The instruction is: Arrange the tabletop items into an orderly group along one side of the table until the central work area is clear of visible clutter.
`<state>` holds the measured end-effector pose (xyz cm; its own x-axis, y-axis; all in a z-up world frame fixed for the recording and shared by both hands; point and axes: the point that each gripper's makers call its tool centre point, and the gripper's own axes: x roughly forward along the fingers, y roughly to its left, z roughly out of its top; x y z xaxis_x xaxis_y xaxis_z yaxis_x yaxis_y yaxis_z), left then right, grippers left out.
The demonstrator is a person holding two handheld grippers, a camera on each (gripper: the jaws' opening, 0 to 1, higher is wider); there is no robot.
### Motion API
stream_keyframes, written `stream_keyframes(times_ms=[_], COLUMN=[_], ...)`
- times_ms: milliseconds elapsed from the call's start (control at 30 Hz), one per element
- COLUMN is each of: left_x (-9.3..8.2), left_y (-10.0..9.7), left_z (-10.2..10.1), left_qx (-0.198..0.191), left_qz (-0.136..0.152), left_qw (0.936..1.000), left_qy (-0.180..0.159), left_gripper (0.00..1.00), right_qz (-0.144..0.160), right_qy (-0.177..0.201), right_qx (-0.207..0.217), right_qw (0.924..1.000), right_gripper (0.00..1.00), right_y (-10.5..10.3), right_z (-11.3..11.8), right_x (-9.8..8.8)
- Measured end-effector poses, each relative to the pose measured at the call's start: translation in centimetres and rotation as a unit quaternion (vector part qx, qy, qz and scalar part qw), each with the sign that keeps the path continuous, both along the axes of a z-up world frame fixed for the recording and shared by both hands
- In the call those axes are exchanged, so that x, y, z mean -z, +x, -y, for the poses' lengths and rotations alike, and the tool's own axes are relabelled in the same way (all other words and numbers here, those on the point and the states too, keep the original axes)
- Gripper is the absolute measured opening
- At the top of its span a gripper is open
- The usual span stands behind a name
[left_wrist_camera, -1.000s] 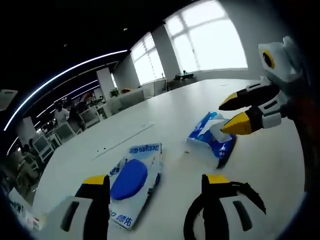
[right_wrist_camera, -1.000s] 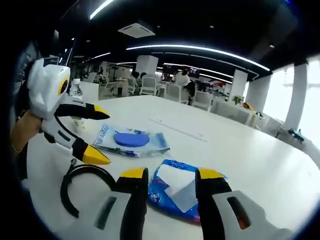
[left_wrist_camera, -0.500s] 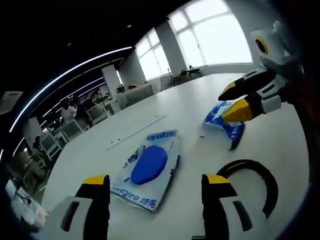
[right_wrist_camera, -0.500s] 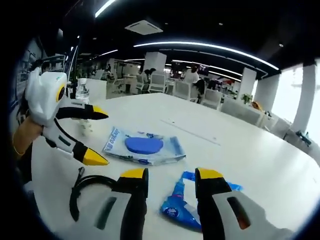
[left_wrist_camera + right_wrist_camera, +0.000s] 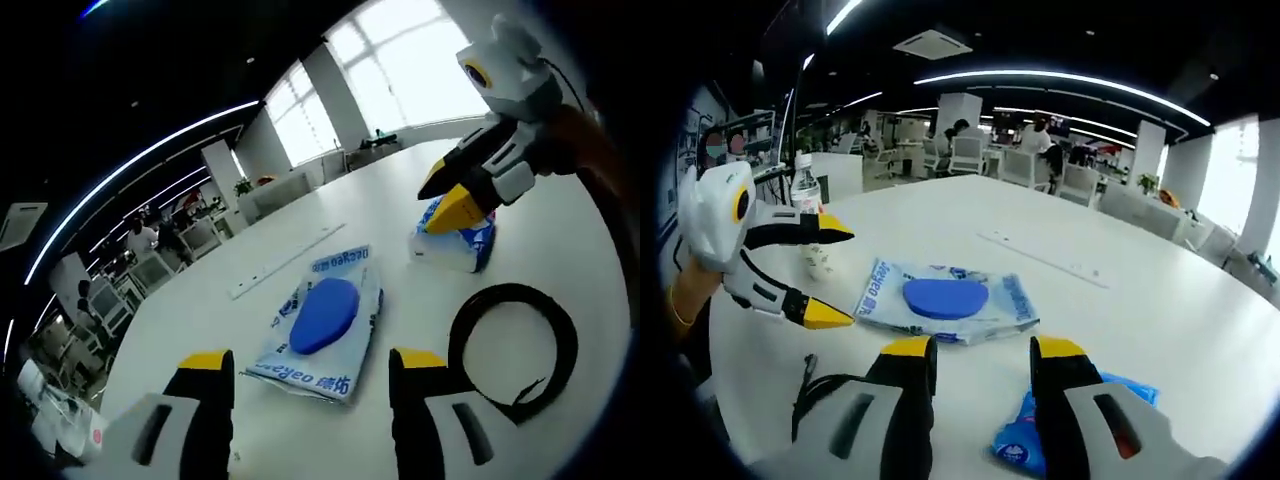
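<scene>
left gripper view: left tool (image 5: 310, 400) jaws wide, empty, above white desk (image 5: 200, 320); wipes pack (image 5: 325, 322) flat ahead; black cable (image 5: 515, 345) right; right tool (image 5: 455, 195) wide over blue packet (image 5: 462, 238) | right gripper view: right tool (image 5: 975, 365) wide, empty; wipes pack (image 5: 945, 302) ahead; blue packet (image 5: 1035, 445) beside right jaw; left tool (image 5: 825, 270) wide; bottle (image 5: 808, 195) behind

Wipes pack (image 5: 325, 322) lies between pouch (image 5: 458, 238) and bottle (image 5: 808, 190).
</scene>
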<state>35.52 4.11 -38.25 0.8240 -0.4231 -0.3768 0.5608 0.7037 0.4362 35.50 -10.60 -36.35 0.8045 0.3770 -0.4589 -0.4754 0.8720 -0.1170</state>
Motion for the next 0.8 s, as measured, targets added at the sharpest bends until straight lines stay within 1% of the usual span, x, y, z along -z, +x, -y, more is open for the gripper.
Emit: stream_keyframes(times_ms=[33,67,133,200,267,367,500,567,633,667,700,800], left_x=[-0.1,0.1,0.5,0.8,0.9,1.2,1.5,1.7,1.9,2.1,2.4,2.6], left_y=[0.1,0.1,0.1,-0.1,0.0,-0.2,-0.3,-0.4,-0.5,-0.6,-0.6,-0.3], left_z=[-0.2,-0.6,-1.2,-1.5,-1.6,-1.4,-1.0,-0.9,-0.8,-0.7,-0.5,-0.8], left_qx=[0.003,0.004,0.003,0.006,0.008,0.022,0.043,0.058,0.071,0.082,0.091,0.094], left_qz=[0.01,0.021,0.028,0.033,0.031,0.031,0.037,0.048,0.055,0.055,0.045,0.051], left_qw=[0.9999,0.9995,0.9986,0.9981,0.9981,0.9979,0.9964,0.9938,0.9914,0.9907,0.9909,0.9894], left_qy=[0.007,0.023,0.044,0.051,0.053,0.053,0.063,0.081,0.095,0.094,0.089,0.099], left_gripper=[0.61,0.61,0.62,0.62,0.62,0.62,0.62,0.62,0.63,0.63,0.64,0.64], right_qz=[-0.003,-0.005,-0.007,-0.009,-0.014,-0.018,-0.027,-0.034,-0.043,-0.045,-0.049,-0.061], right_qy=[0.008,0.008,-0.001,-0.002,-0.001,-0.004,0.004,0.015,0.026,0.027,0.029,0.027], right_qx=[-0.002,0.002,0.009,0.011,0.016,0.022,0.036,0.045,0.05,0.051,0.05,0.05], right_qw=[1.0,1.0,0.9999,0.9999,0.9998,0.9996,0.999,0.9983,0.9975,0.9973,0.9972,0.9965], right_gripper=[0.36,0.35,0.35,0.35,0.35,0.36,0.35,0.32,0.32,0.32,0.32,0.32], right_y=[0.1,0.2,0.3,0.5,0.6,0.7,1.0,1.1,1.2,1.2,1.2,1.4], right_z=[-0.2,-0.2,-0.1,0.0,0.1,0.1,0.3,0.4,0.3,0.3,0.2,0.0], right_x=[0.0,0.2,0.6,0.7,1.0,1.3,1.5,1.5,1.7,1.7,1.8,2.1])
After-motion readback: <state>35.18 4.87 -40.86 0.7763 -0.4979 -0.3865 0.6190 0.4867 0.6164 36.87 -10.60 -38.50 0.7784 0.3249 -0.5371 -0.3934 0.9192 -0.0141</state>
